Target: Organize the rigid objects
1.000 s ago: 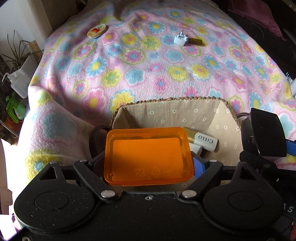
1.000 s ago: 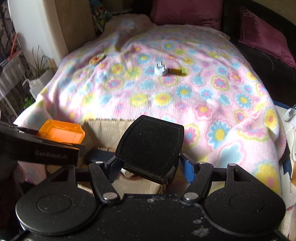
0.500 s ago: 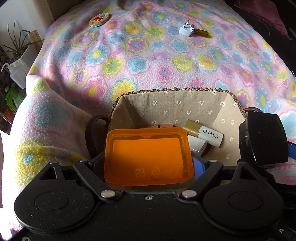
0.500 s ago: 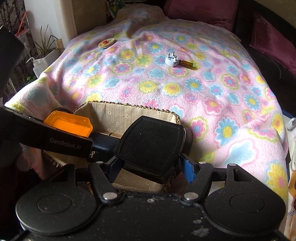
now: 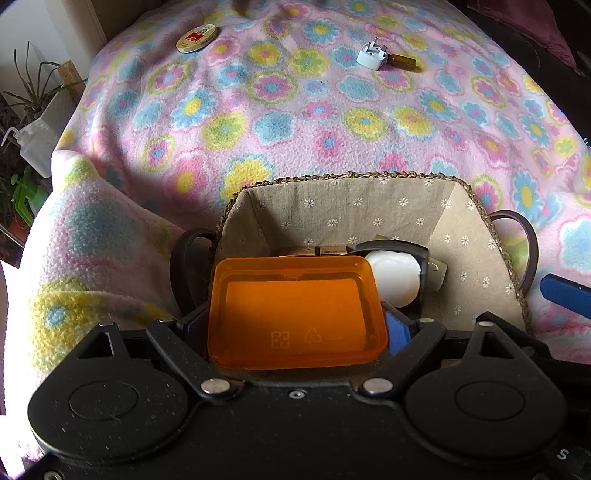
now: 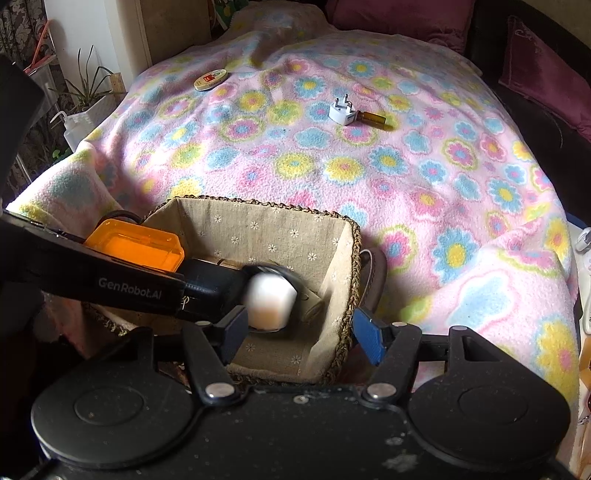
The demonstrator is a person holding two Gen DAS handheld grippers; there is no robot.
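My left gripper (image 5: 295, 328) is shut on an orange plastic box (image 5: 295, 310) and holds it over the near left of the cloth-lined basket (image 5: 343, 206). The box also shows in the right wrist view (image 6: 136, 245). My right gripper (image 6: 299, 332) is open over the basket (image 6: 332, 295). A black compact with a white pad (image 6: 271, 301), blurred, sits open inside the basket; it also shows in the left wrist view (image 5: 397, 277). A tube lies under it. On the blanket lie a white plug (image 5: 372, 57), a brown vial (image 5: 404, 61) and a round tin (image 5: 195, 38).
The flowered pink blanket (image 6: 369, 166) covers the bed. Dark red cushions (image 6: 399, 18) lie at the back. A plant and a squeeze bottle (image 6: 74, 125) stand off the left edge. The basket has dark handles (image 5: 517, 236) on both sides.
The right gripper has opened and the black compact it held is now in the basket, lying open. The left gripper has kept the orange box and moved a little forward over the basket.
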